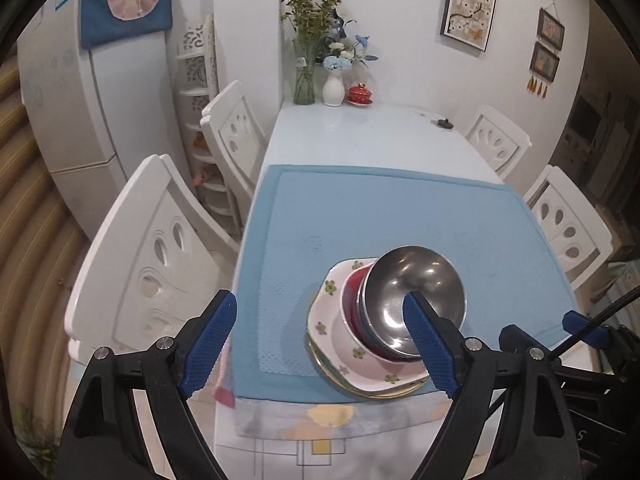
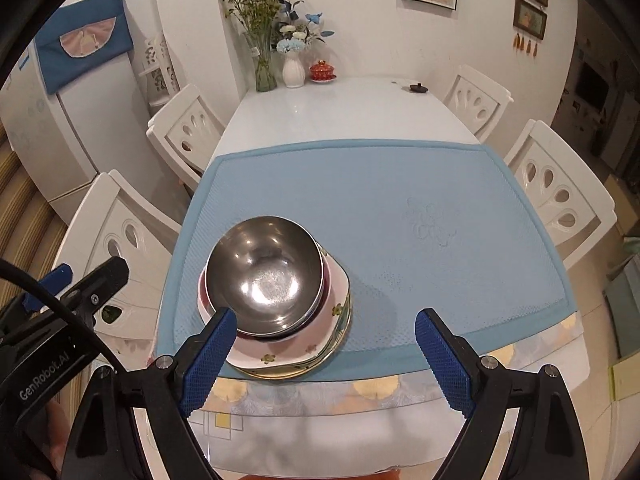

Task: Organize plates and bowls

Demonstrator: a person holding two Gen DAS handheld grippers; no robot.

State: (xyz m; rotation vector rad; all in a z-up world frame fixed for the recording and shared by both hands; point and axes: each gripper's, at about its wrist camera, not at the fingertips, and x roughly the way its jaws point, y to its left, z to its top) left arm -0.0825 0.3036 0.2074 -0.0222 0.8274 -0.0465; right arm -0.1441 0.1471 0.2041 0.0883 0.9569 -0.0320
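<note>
A stack stands near the front edge of the blue mat (image 1: 360,208) (image 2: 400,200). At the bottom lies a gold-rimmed plate (image 1: 360,394) (image 2: 288,372), then a pink flowered plate (image 1: 332,320) (image 2: 320,332), a red bowl (image 1: 352,292), and a steel bowl (image 1: 412,300) (image 2: 264,276) on top. My left gripper (image 1: 320,344) is open and empty, above and in front of the stack. My right gripper (image 2: 324,360) is open and empty, its left finger (image 2: 212,352) in front of the stack's near edge.
White chairs (image 1: 152,264) (image 2: 560,192) stand along both sides of the table. Vases with flowers (image 1: 316,60) (image 2: 276,48) and a red lidded cup (image 1: 360,94) (image 2: 322,70) stand at the far end. A small dark lid (image 2: 418,88) lies at the far right. A fridge (image 1: 80,100) stands at left.
</note>
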